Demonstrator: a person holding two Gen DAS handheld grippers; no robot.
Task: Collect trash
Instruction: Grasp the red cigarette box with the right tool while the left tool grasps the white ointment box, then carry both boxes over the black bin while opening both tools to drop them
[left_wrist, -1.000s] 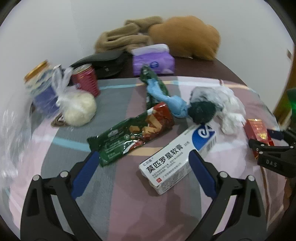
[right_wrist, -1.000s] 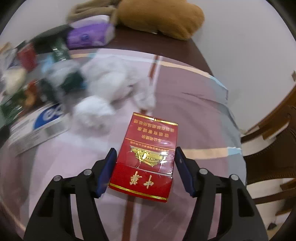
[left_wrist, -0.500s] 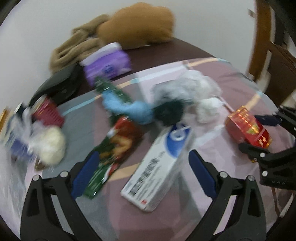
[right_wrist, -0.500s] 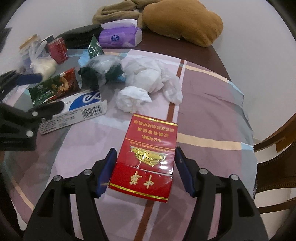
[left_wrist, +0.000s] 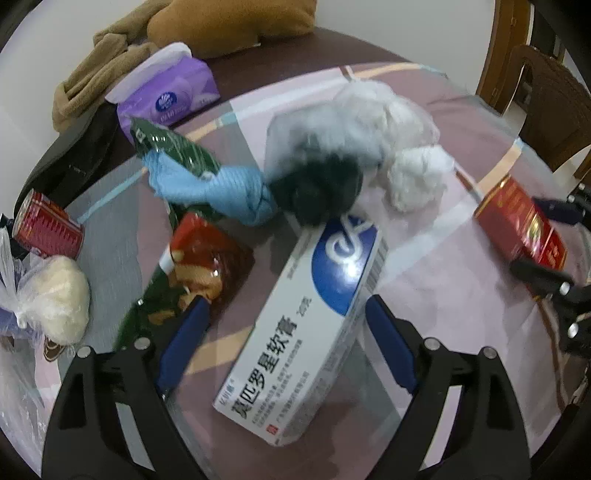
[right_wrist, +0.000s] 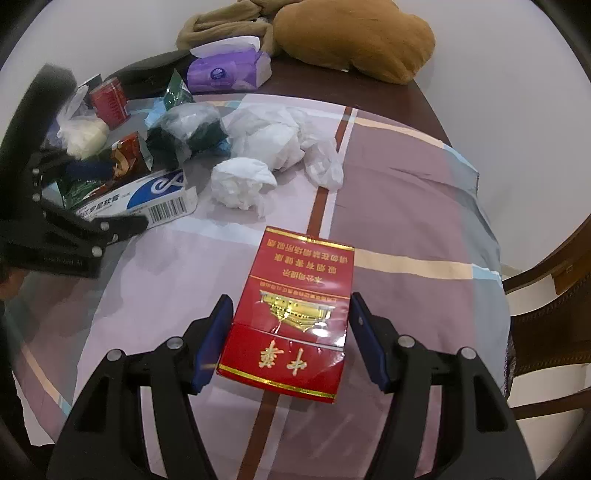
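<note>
Right up close, the right tongs sit around the red cigarette pack, one blue pad hard against each long side, so the pack is clamped between them just above the striped cloth on the worktop. Over on the left, the left tongs stand wide, the white ointment box lying slantwise between the pads with clear gaps on both sides. Just beyond the box there's a red-and-green snack wrapper to its left, then a blue rag, a dark bundle touching the box's far end, and crumpled white tissue. Farther back, a red can, a purple tissue pack and a brown plush cushion line the wall.
</note>
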